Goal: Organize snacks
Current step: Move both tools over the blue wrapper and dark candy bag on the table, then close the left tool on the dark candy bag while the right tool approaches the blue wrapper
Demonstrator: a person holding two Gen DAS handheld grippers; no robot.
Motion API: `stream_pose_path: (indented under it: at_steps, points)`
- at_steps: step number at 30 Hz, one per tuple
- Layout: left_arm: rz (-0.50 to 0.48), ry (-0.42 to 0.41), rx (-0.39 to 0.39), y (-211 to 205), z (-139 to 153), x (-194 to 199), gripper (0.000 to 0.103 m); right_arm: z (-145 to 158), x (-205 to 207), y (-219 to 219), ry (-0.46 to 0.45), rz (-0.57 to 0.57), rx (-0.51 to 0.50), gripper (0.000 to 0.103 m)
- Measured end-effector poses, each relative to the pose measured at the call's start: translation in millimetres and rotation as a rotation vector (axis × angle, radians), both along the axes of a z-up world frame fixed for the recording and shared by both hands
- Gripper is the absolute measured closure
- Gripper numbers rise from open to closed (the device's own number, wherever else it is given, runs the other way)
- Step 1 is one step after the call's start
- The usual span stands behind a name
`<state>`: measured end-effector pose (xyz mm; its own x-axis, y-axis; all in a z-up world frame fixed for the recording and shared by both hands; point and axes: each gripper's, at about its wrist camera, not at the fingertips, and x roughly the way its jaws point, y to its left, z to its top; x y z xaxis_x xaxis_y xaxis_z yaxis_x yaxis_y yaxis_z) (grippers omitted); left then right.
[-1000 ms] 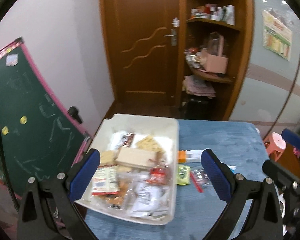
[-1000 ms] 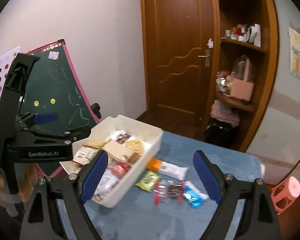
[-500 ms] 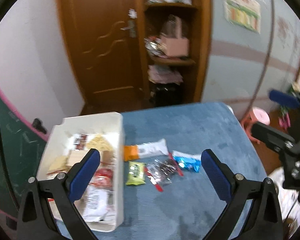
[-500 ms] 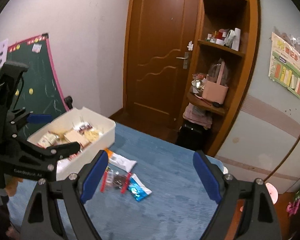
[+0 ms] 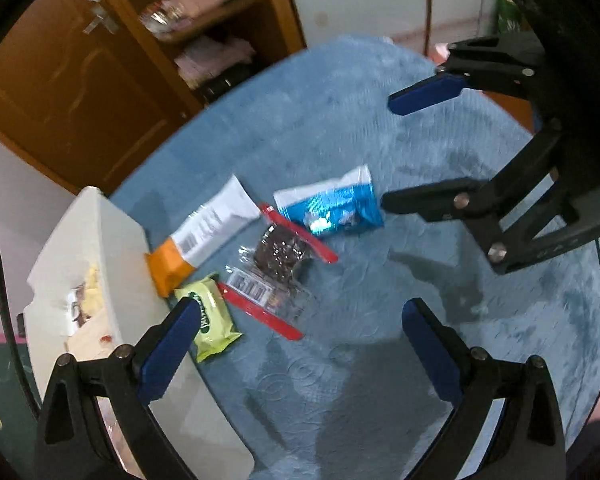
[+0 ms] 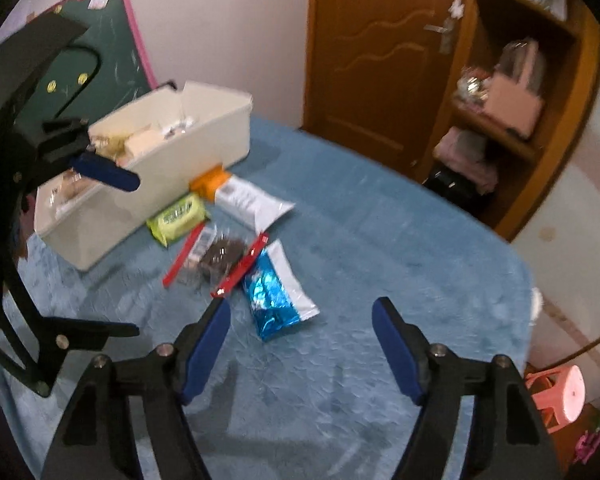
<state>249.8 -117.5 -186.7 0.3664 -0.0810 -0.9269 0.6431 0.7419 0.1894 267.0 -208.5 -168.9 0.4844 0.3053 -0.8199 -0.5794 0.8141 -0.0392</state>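
Blue plush tablecloth (image 5: 380,128) fills the middle of both wrist views, and every loose snack lies on it. Behind it, a brown wooden door (image 6: 364,40) and a corner shelf unit (image 6: 516,92) take the upper right of the right wrist view, with a green chalkboard (image 6: 100,52) at upper left. A white plastic bin (image 6: 204,128) holding assorted snacks sits left of centre there, and at the left edge in the left wrist view.

Both grippers hang above the cloth with jaws spread wide and nothing between them: the left gripper (image 5: 300,348) at the bottom of its own frame, the right gripper (image 6: 300,344) likewise.

Four packets lie just beside the bin. A white-and-orange snack bar (image 5: 204,236) touches the bin wall with its orange end. A clear packet with red edges (image 5: 276,268) holding something dark lies at centre. A blue foil packet (image 5: 332,208) sits to its upper right in the left wrist view. A small green packet (image 5: 210,320) lies near the left gripper's left finger.
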Motion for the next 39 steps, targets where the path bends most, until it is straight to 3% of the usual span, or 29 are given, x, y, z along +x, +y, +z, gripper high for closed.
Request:
stream_pose_path:
  at_steps: [7,13,16,18,21,23,33,35,39]
  points:
    - [0.017,0.069,0.053,-6,-16,32,0.003,-44,28,17,0.092,0.052,-0.029,0.029]
    - [0.047,0.121,0.058,-2,-30,53,0.016,-60,38,20,0.100,0.039,-0.012,0.031]
    - [0.042,0.127,0.061,-2,-35,58,0.017,-58,35,21,0.075,0.042,-0.022,0.049]
    - [0.038,0.136,0.047,-3,-38,59,0.020,-56,37,17,0.078,0.020,-0.018,0.080]
    - [0.047,0.172,0.044,-2,-47,68,0.026,-53,38,4,0.105,-0.017,0.030,0.097]
    - [0.047,0.190,0.055,-1,-54,74,0.032,-53,36,-3,0.116,-0.024,0.045,0.098]
    - [0.039,0.231,0.028,8,-58,87,0.033,-50,36,-4,0.132,0.029,-0.034,0.097]
    - [0.040,0.254,0.004,9,-59,86,0.045,-51,38,-1,0.129,0.040,-0.050,0.097]
    - [0.040,0.241,0.004,8,-58,86,0.048,-50,42,7,0.118,0.052,-0.067,0.097]
